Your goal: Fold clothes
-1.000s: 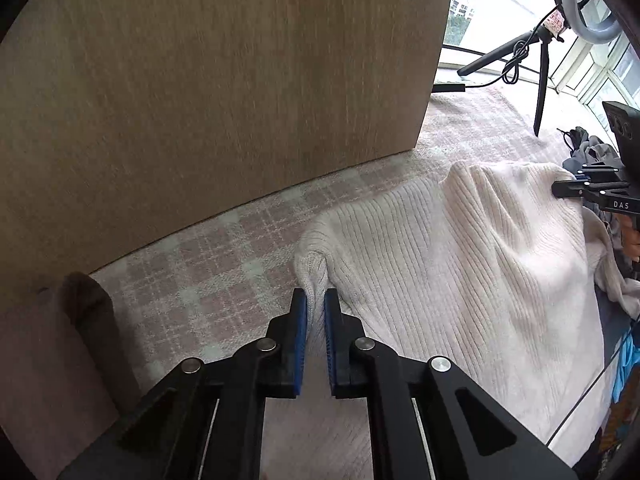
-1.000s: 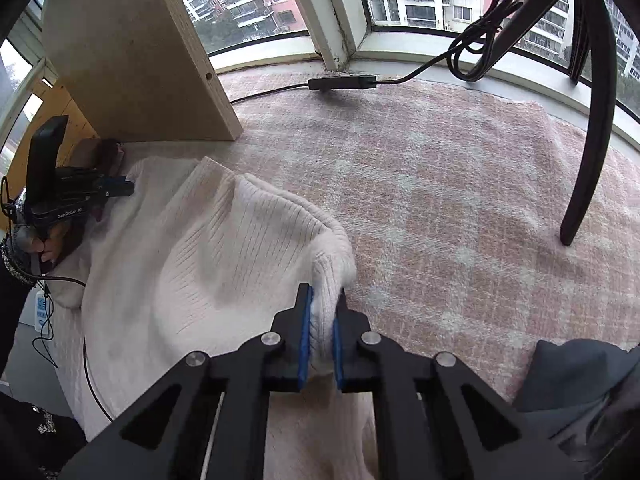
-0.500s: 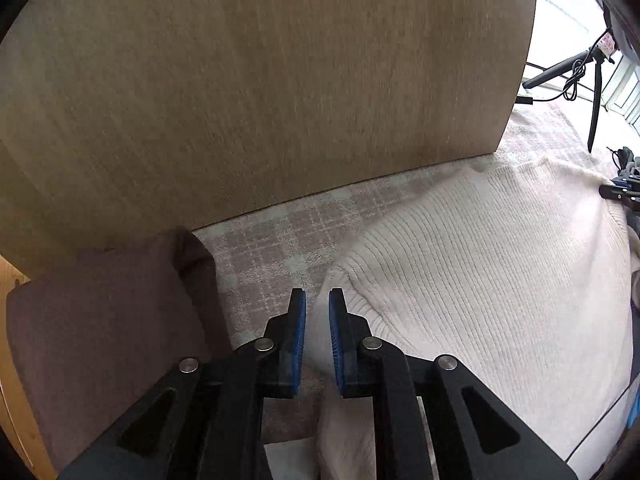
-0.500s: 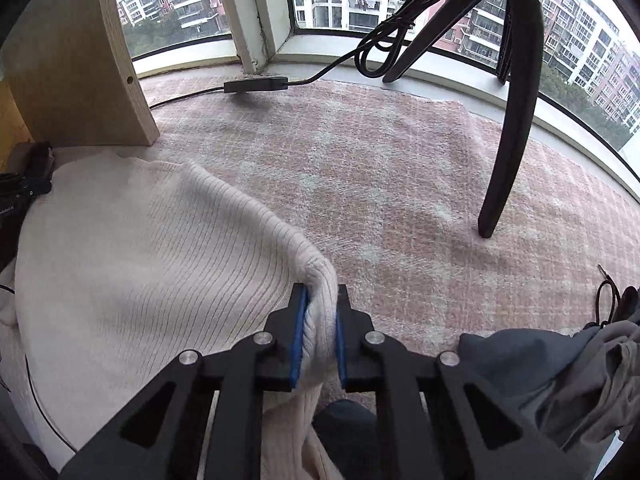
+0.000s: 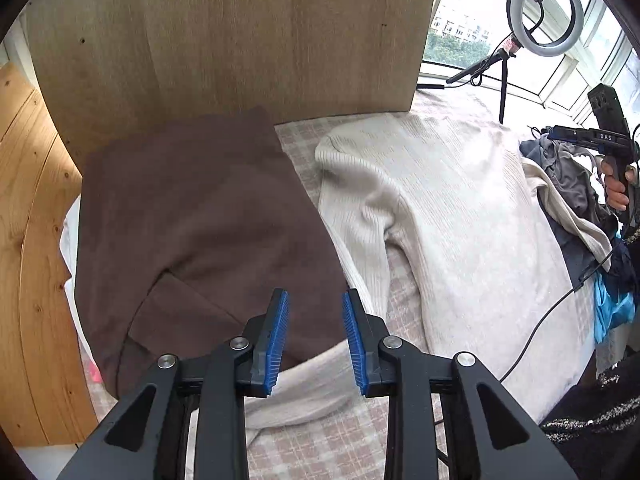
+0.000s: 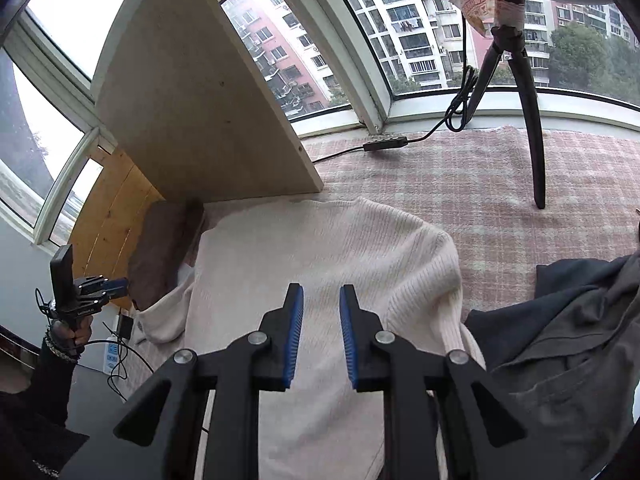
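A cream ribbed sweater (image 5: 460,208) (image 6: 328,256) lies spread flat on the pink checked blanket (image 6: 520,184), one sleeve trailing toward the near edge. My left gripper (image 5: 314,300) hangs above the seam between that sleeve and a folded brown garment (image 5: 192,216); its jaws are opening and nothing is between them. My right gripper (image 6: 321,294) hovers over the sweater's body, jaws opening, empty too. Each gripper shows in the other's view, held in a hand: the right one (image 5: 560,136) at the far right, the left one (image 6: 120,283) at the far left.
A wooden panel (image 5: 240,40) (image 6: 200,120) stands upright behind the clothes. A ring light on a tripod (image 5: 544,12), its black leg (image 6: 532,120) and a cable with a switch box (image 6: 384,144) sit by the window. Dark grey clothes (image 6: 568,320) pile at the right.
Both grippers let go of the sweater's corners, opened and rose away from it. The sweater now lies flat, and the left view has swung over the brown garment.
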A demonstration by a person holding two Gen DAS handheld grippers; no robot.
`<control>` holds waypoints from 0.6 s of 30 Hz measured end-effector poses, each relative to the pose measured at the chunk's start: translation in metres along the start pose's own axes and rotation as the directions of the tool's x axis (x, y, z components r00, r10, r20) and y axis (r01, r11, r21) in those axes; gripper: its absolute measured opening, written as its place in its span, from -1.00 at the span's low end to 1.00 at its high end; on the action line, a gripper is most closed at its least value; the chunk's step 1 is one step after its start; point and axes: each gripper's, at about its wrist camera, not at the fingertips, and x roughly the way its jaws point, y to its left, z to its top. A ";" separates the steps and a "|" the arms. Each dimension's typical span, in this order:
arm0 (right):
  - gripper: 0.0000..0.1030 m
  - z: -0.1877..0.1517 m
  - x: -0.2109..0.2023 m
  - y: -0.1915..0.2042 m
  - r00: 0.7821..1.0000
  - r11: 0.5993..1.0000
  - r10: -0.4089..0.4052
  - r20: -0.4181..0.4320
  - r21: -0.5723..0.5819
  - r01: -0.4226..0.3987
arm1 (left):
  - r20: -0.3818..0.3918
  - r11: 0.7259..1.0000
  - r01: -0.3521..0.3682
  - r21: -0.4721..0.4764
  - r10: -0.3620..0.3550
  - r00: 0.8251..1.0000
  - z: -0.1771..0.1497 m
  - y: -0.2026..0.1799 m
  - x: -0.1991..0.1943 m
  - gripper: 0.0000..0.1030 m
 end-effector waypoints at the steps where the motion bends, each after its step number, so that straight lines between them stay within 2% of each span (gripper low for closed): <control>1: -0.46 -0.005 0.004 0.010 0.999 0.999 0.032 -0.014 0.004 -0.032 | -0.021 1.000 0.009 -0.002 -0.009 1.000 -0.009 -0.002 0.008 -0.48; 4: -0.40 -0.020 0.033 0.046 0.995 0.997 0.070 -0.064 -0.028 -0.072 | -0.038 0.999 0.002 0.054 0.000 0.999 -0.024 -0.015 0.023 -0.45; 5: -0.40 -0.024 0.046 0.058 0.994 0.996 0.072 -0.084 -0.040 -0.076 | -0.035 0.997 -0.005 0.074 0.008 0.999 -0.026 -0.020 0.025 -0.35; 6: -0.40 -0.029 0.060 0.069 0.992 0.996 0.068 -0.106 -0.050 -0.073 | -0.030 0.997 -0.011 0.083 0.013 0.999 -0.026 -0.023 0.027 -0.29; 10: -0.40 -0.041 0.130 0.108 0.983 0.992 0.037 -0.180 -0.112 -0.058 | -0.008 0.994 -0.018 0.104 0.019 1.000 -0.026 -0.032 0.030 -0.29; 11: -0.40 -0.042 0.148 0.115 0.981 0.991 0.023 -0.192 -0.126 -0.048 | 0.001 0.994 -0.028 0.105 0.028 1.000 -0.025 -0.033 0.029 -0.52; 12: -0.40 -0.042 0.166 0.121 0.979 0.990 0.012 -0.204 -0.134 -0.040 | 0.006 0.994 -0.040 0.101 0.040 0.999 -0.024 -0.033 0.027 -0.87; 14: -0.40 -0.041 0.197 0.127 0.971 0.990 -0.001 -0.237 -0.134 -0.032 | 0.024 0.994 -0.057 0.090 0.055 0.998 -0.021 -0.033 0.017 -0.86; 16: -0.40 -0.042 0.219 0.132 0.966 0.985 -0.073 -0.249 -0.167 0.031 | 0.075 0.995 -0.081 0.060 0.077 0.994 -0.020 -0.026 -0.008 -0.88; 18: -0.41 -0.042 0.231 0.134 0.959 0.976 -0.131 -0.250 -0.200 0.082 | 0.135 0.995 -0.096 -0.009 0.097 0.986 -0.018 -0.008 -0.034 -0.88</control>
